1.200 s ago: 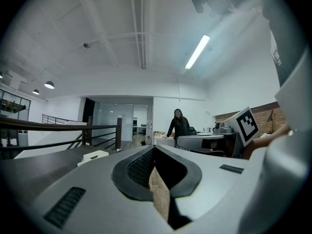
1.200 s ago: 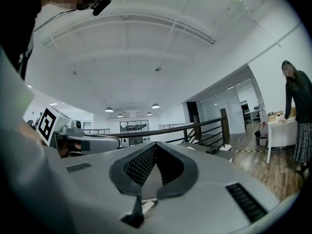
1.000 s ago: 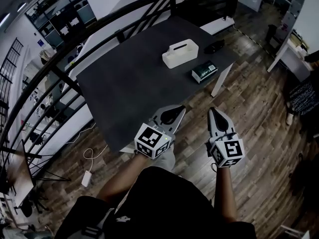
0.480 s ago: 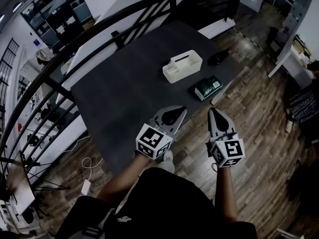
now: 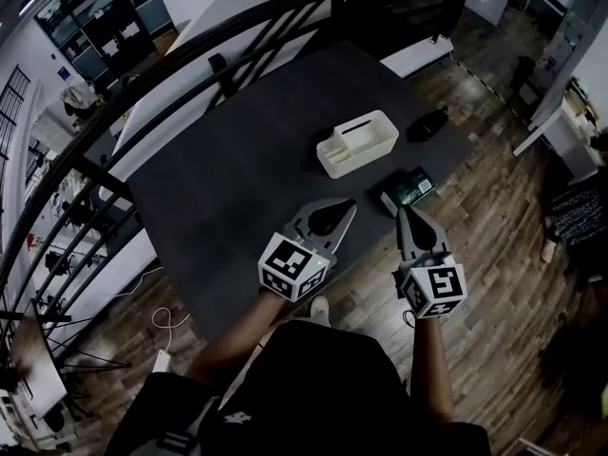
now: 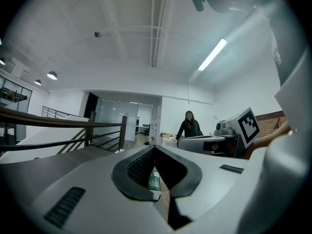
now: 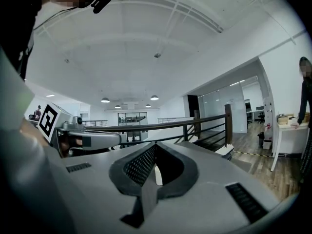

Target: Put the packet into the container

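Note:
On the dark table stands a white container with a handle divider, and the green packet lies flat by the table's near right corner. Both grippers hang in front of my body, short of the table edge and apart from both things. My left gripper has its jaws met at the tip, empty. My right gripper is shut too, its tip just short of the packet. In the left gripper view a sliver of the green packet shows through the gap behind the shut left gripper. The right gripper holds nothing.
A small black object lies on the table beyond the packet. A black stair railing curves round the table's far and left sides. Wood floor lies to the right. A person stands at a distant desk.
The table, container and packet have drawn nearer to me and lower in the head view. Both grippers keep their pose and stay shut.

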Motion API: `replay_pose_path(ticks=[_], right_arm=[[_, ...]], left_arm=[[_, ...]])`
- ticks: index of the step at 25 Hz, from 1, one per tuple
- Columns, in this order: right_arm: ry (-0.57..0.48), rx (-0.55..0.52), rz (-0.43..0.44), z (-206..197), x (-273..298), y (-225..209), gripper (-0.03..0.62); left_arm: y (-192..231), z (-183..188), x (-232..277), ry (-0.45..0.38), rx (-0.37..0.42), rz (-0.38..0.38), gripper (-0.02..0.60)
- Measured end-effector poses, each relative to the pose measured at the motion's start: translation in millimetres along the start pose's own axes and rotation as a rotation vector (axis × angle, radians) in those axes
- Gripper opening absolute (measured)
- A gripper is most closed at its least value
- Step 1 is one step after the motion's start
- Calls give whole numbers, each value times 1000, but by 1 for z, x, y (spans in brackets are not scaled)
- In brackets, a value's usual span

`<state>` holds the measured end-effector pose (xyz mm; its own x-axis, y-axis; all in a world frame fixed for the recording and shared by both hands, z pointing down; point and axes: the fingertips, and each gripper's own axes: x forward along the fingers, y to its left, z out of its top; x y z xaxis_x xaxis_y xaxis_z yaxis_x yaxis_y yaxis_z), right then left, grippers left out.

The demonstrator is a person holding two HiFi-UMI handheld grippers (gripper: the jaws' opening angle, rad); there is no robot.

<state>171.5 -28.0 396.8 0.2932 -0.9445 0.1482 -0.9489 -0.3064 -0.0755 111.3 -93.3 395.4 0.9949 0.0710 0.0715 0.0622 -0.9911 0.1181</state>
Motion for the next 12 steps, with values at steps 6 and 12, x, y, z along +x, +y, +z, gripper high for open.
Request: replay_pose_path(ticks=[6,12], right_arm=[[20,-10,-7,-2,29,-14,3],[13,-8,18,8,59,-24,3]], left_arm=[[22,4,16,-22,-43,-9,5],[47,9,26,-20,-45,33,5]])
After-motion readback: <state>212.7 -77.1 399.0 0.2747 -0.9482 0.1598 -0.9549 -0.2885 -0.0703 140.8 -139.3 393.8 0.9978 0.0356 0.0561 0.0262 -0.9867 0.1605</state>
